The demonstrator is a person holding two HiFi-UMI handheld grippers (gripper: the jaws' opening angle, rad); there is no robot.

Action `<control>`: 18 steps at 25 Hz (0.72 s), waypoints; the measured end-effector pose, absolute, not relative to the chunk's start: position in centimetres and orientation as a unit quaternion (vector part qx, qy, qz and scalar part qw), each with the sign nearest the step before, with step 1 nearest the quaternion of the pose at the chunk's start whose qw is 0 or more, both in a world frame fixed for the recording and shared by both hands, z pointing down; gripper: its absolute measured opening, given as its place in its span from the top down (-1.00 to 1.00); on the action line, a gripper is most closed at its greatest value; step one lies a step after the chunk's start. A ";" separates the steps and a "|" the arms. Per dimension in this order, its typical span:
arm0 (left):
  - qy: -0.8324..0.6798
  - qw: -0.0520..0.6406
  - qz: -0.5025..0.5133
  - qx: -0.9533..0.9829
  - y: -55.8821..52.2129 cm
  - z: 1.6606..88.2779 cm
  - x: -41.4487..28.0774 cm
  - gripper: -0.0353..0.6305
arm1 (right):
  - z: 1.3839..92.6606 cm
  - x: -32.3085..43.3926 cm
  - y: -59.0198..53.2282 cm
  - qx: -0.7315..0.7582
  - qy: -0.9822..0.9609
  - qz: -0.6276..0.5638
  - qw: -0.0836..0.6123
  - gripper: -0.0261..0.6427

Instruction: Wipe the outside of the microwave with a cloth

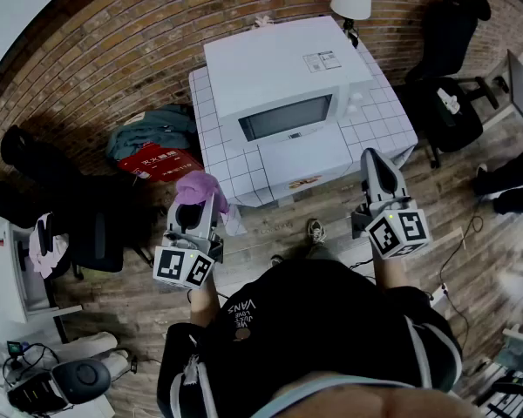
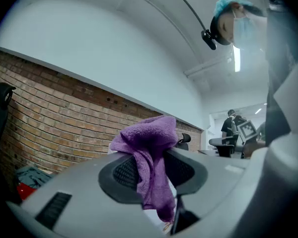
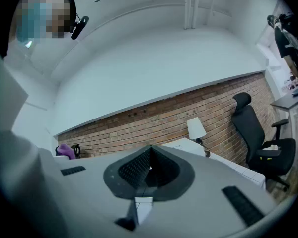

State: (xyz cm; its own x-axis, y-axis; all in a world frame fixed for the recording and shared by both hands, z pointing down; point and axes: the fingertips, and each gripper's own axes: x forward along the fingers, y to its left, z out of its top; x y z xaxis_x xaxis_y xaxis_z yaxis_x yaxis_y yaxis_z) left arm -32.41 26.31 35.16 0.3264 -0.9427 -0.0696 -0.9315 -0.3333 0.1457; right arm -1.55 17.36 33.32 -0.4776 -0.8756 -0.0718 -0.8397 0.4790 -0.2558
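1. Left gripper [image 1: 197, 205]: we logged its jaws closed on a purple cloth [image 1: 200, 185], bunched above the pads and hanging down between them.
2. Right gripper [image 1: 377, 158]: we found its jaws brought together, with nothing between them.
3. White microwave [image 1: 283, 81]: door shut, on a white tiled table [image 1: 211, 146] ahead of both grippers. The cloth was apart from it.
4. Label [image 1: 322, 60] on the microwave's top: print too small for us to read.
5. Black shirt [image 1: 331, 320] on the person: we read "VANS" in white.
6. Red bag [image 1: 161, 160] on the floor left of the table: white characters, illegible to us.
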 end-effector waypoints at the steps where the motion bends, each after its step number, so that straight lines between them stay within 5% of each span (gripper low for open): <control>1: -0.578 0.040 -0.070 0.812 25.9 35.2 -32.2 0.51 | 33.3 -1.4 16.9 -0.498 0.856 -0.095 0.100 0.93; 18: -0.661 0.004 -0.023 0.750 15.0 34.8 -32.0 0.51 | 34.7 2.2 4.6 -0.434 0.886 -0.138 0.085 0.92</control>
State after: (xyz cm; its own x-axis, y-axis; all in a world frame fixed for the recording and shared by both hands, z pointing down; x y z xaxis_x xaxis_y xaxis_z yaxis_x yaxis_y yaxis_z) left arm -31.95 14.96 34.84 0.1258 -0.9916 -0.0292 -0.9913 -0.1268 0.0357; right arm 2.18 4.61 34.68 -0.6094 -0.7922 -0.0306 -0.7453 0.5856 -0.3188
